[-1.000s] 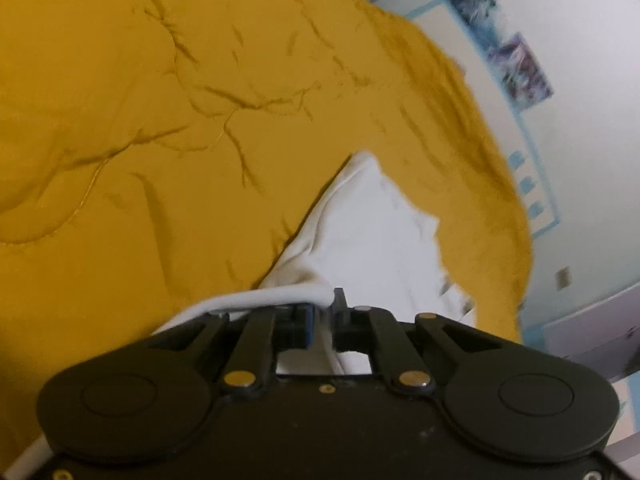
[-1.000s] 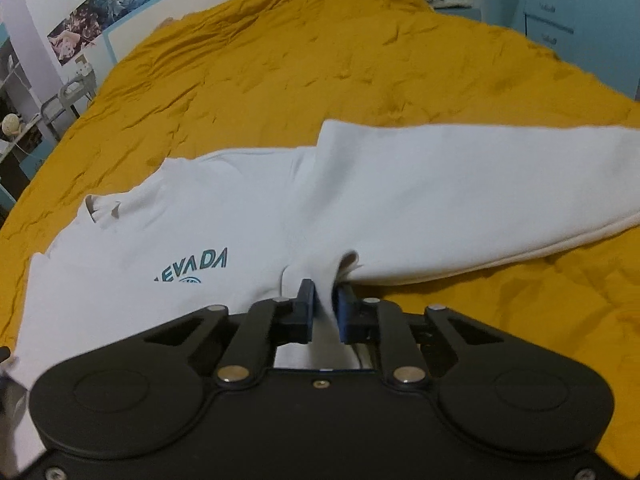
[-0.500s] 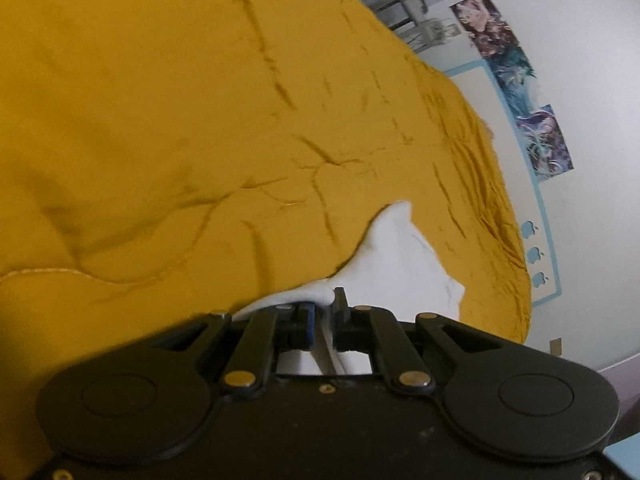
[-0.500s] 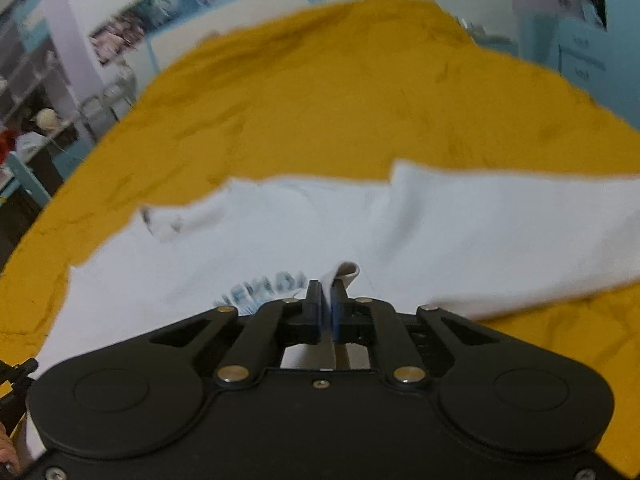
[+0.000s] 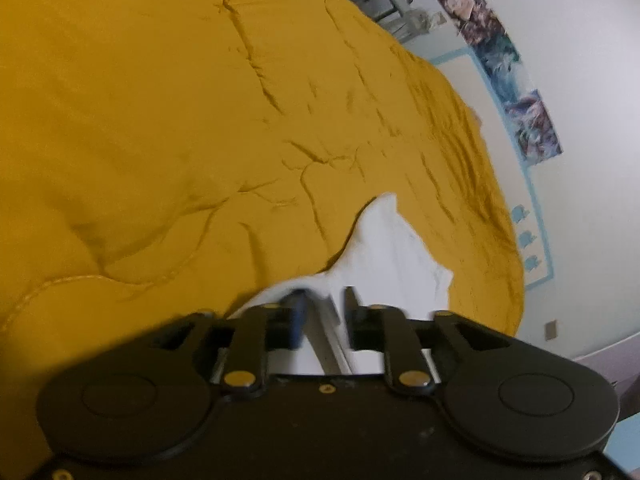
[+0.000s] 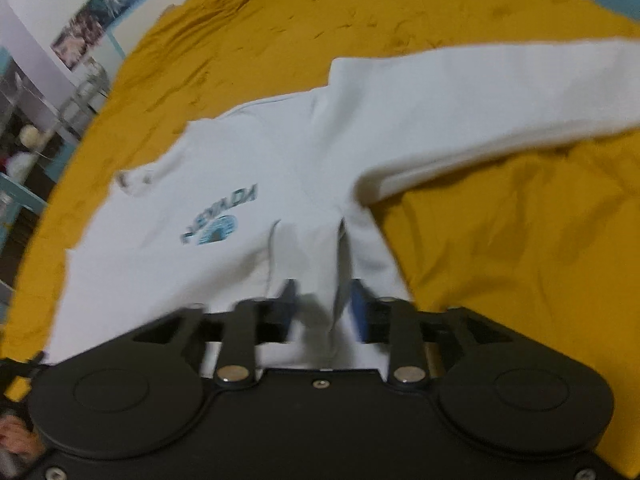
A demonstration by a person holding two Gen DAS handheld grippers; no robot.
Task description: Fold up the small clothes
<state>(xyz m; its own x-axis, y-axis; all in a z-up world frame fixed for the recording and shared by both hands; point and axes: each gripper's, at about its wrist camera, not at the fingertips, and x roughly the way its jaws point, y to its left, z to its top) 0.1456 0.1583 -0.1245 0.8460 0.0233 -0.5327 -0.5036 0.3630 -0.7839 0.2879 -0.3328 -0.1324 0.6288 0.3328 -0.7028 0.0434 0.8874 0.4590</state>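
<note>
Folding has barely begun, judging by how the white sweatshirt (image 6: 256,184) lies: spread face up on the yellow bedspread (image 6: 520,260), its chest print readable and one long sleeve (image 6: 480,112) stretched out flat, away from the body toward the right of the right wrist view. No crease or doubled-over panel shows anywhere on it.

Both grippers sit at the near edge of the sweatshirt. The right gripper (image 6: 322,304) has just been opening; its jaws stand apart with a raised ridge of white fabric between them, and the pads no longer press on it. The left gripper (image 5: 322,312) has likewise just been opening, and its jaws are spread with a fold of the same garment between them, not pinched. Beyond it, in the left wrist view, only a small corner of the sweatshirt (image 5: 392,248) shows against the bedspread.

So the garment looks laid out and released, ready for its first fold. Left to do, as I judge it: bring the sleeve in over the body, fold the sides, then double the length.
</note>
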